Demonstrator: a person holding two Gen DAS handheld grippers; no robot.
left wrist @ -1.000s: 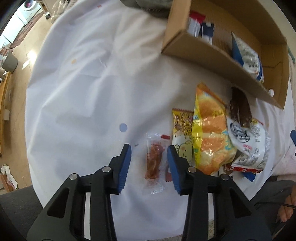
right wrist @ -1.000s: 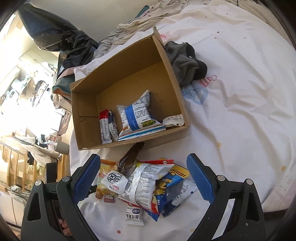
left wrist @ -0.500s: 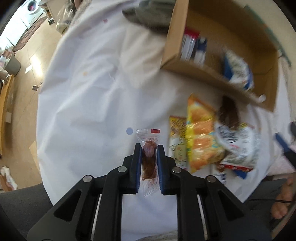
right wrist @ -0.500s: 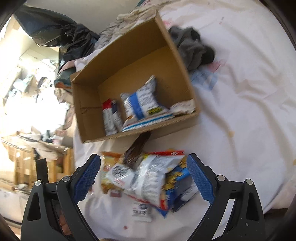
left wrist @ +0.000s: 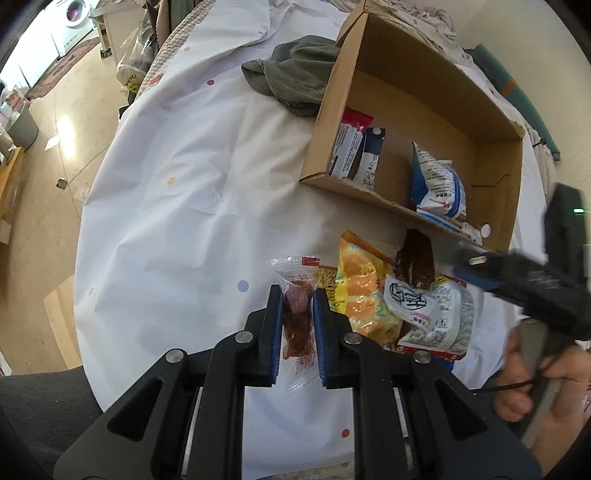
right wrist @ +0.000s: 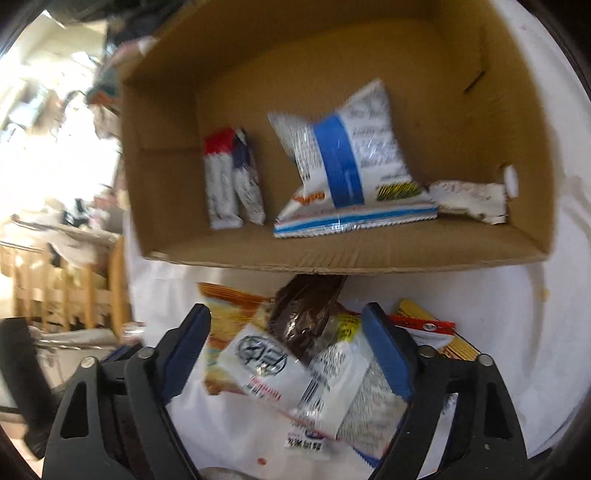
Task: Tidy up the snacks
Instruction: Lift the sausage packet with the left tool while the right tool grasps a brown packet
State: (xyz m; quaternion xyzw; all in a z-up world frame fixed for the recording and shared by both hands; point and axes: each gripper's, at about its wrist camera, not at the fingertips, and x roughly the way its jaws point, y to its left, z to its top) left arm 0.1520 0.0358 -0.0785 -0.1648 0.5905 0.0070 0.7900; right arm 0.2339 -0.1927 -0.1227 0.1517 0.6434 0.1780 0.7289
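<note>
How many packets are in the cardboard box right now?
4: two slim packets standing side by side at the left, a blue-striped bag in the middle, a crumpled wrapper at the right. More may hide beneath.

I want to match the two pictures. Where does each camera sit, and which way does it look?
Left wrist: on the left gripper, looking steeply down at its clear snack packet; the right hand shows.
Right wrist: on the right gripper, jaws apart over the snack pile.
Shared: the cardboard box.

A crumpled grey-green cloth (left wrist: pixel 295 79) lies on the white dotted sheet (left wrist: pixel 177 206), touching the cardboard box's outer wall; a washing machine (left wrist: pixel 75 16) stands far beyond the cloth.
</note>
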